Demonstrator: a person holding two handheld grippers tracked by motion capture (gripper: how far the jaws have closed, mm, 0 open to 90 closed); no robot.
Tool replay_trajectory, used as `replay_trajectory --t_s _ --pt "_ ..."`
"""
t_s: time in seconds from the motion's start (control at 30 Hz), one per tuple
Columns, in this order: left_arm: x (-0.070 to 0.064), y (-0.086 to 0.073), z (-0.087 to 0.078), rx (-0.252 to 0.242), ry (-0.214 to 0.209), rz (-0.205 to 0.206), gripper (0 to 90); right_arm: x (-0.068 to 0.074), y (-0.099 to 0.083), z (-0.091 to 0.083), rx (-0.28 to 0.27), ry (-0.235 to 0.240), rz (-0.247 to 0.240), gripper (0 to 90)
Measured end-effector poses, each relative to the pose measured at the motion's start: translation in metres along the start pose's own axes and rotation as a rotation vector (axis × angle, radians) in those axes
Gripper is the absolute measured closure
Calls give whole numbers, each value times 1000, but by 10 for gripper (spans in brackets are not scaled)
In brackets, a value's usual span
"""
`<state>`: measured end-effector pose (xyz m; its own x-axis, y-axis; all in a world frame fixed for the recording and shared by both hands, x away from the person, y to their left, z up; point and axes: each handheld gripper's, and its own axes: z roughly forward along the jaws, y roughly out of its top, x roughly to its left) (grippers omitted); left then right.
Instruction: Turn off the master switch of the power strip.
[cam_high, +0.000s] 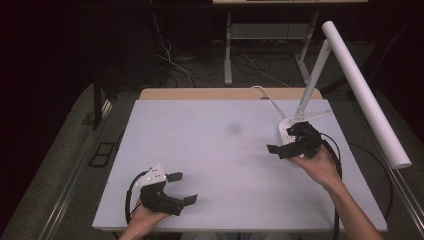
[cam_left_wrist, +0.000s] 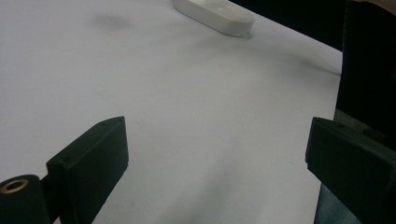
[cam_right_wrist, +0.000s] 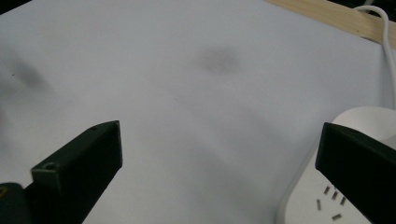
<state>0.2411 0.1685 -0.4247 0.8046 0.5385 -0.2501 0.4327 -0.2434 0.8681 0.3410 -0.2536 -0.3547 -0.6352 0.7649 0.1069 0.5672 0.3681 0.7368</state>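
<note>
Two grippers over a white table (cam_high: 225, 165), nothing between either pair of jaws: left gripper (cam_high: 182, 188) at about 7 o'clock near the front edge, jaws spread wide; right gripper (cam_high: 278, 148) at about 3 o'clock, jaws likewise wide, just beside the white lamp base (cam_high: 286, 129). Lamp arm (cam_high: 312, 85) rises toward 1 o'clock, carrying a long white lamp head (cam_high: 365, 90). Faint grey smudge (cam_high: 233, 129) just past table centre.

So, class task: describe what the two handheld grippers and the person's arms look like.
Both grippers are black with two blocky flat jaws. The left gripper carries a grey three-cornered plate and trails a black cable. The right gripper trails a black cable too. Forearms are bare, with no sleeves in view.
</note>
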Motion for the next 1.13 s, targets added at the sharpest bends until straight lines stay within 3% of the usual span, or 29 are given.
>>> replay_trajectory --t_s 0.67,1.13 --pt "2 0 0 3 10 1 51 22 -66 -21 -55 43 49 2" --pt "2 0 0 1 17 -5 53 35 -111 -29 -105 4 64 2"
